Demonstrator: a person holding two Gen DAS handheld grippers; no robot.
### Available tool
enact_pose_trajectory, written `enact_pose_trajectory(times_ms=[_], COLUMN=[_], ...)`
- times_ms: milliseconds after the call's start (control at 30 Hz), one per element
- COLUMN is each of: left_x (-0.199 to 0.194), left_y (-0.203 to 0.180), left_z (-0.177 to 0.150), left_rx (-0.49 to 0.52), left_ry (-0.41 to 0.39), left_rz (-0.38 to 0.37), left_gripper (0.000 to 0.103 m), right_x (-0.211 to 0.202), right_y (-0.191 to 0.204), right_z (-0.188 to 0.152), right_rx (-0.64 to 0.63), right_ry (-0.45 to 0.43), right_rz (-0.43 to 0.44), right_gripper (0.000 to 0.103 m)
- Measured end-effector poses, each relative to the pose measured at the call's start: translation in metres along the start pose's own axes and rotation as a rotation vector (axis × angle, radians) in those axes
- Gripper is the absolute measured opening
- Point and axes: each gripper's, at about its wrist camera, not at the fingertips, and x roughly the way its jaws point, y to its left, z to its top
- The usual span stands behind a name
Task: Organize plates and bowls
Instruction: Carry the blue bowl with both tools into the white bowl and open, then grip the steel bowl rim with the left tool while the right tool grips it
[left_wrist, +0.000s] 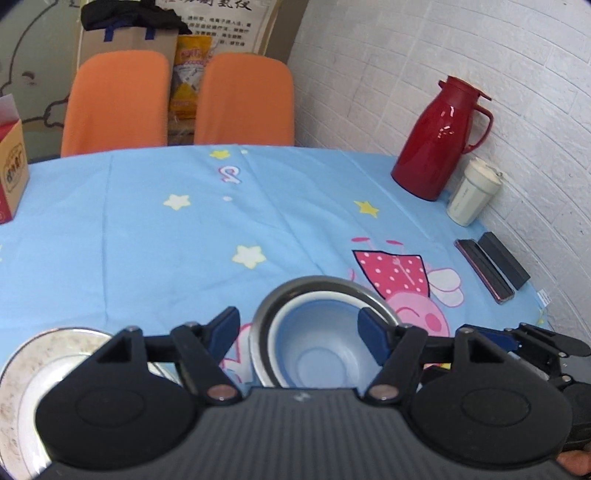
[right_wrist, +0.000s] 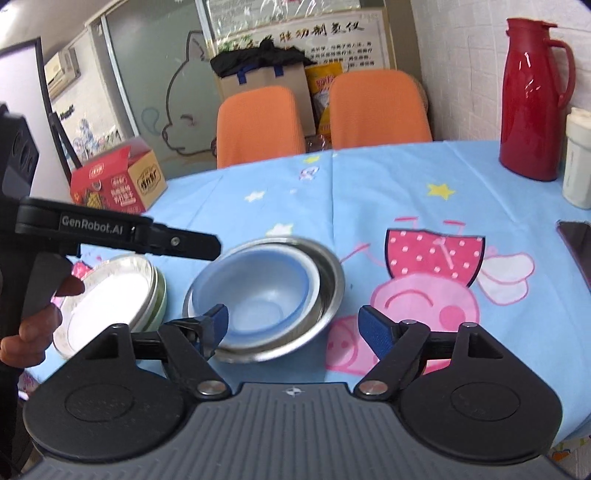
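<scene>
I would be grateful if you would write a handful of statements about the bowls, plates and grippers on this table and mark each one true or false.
1. The blue bowl sits inside the steel bowl. True.
2. The left gripper is shut on the blue bowl's rim. False: its jaws are open, holding nothing.
3. The stacked plates lie left of the bowls in the right wrist view. True.
4. The red thermos lies on its side. False: it stands upright near the wall.
5. The right gripper holds a plate. False: its jaws are open and empty.
</scene>
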Motion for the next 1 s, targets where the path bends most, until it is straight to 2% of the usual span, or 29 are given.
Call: enact_pose_trajectory(times_ms=[233, 1000], left_x=[0.014, 0.078], left_y=[0.008, 0.01], left_z=[-0.003, -0.007], left_rx=[-0.009, 0.015], left_ry=[0.041, 0.167], left_rz=[0.053, 0.099], left_gripper=[0.07, 0.071], right_x=[0.014, 0.08], right_y=[-0.007, -0.016], right_z=[0.012, 0.003], right_rx=[0.036, 0.033], right_ry=[-0.039, 0.08], right_rz=[0.017, 0.006], right_gripper=[0.103, 0.103])
